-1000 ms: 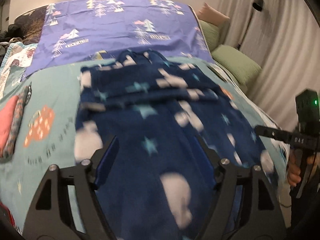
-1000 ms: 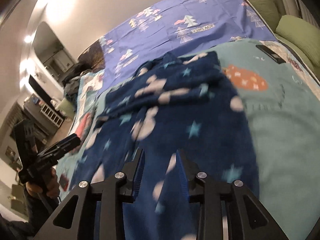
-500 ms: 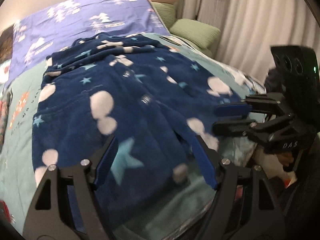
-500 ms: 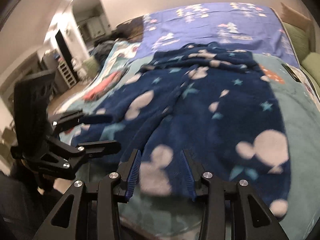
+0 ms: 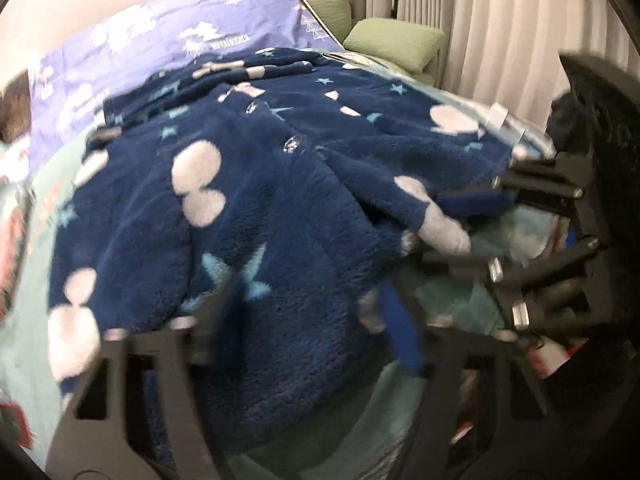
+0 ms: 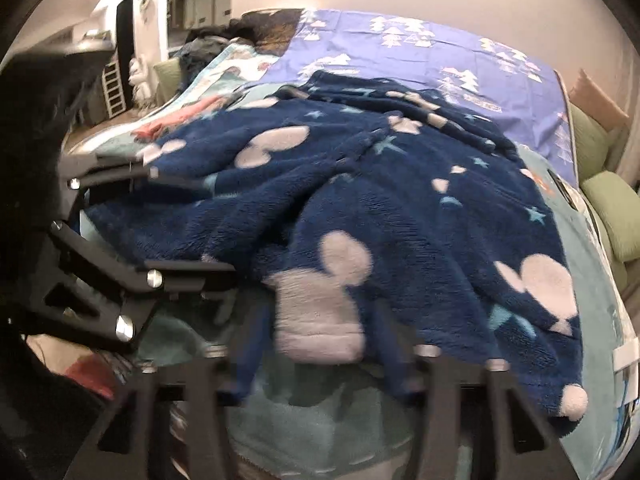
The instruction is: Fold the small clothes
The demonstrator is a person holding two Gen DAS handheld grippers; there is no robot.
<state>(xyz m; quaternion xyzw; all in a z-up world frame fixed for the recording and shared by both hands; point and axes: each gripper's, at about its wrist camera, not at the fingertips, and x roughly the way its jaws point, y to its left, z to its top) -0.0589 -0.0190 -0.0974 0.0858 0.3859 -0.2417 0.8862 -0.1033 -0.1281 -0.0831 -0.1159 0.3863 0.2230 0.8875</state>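
A dark blue fleece garment point(image 5: 260, 184) with white blobs and pale stars lies spread on the bed; it also shows in the right wrist view point(image 6: 400, 200). My left gripper point(image 5: 304, 320) is open, its jaws astride the garment's near hem. My right gripper point(image 6: 316, 344) is open, its jaws either side of a white-patched hem corner point(image 6: 320, 320). Each gripper shows in the other's view, the right one point(image 5: 472, 224) at the hem's right part, the left one point(image 6: 192, 224) at its left part. Both images are blurred.
The bed has a teal blanket point(image 6: 312, 424) and a purple sheet with white trees point(image 5: 168, 44). Green pillows point(image 5: 396, 40) and pale curtains point(image 5: 500, 28) stand on the right. Pink clothing point(image 6: 180, 118) lies at the bed's left side.
Both grippers have dropped back to the bed's near edge and closed in on the garment's hem, ending close to each other. The right gripper's jaws have opened wider.
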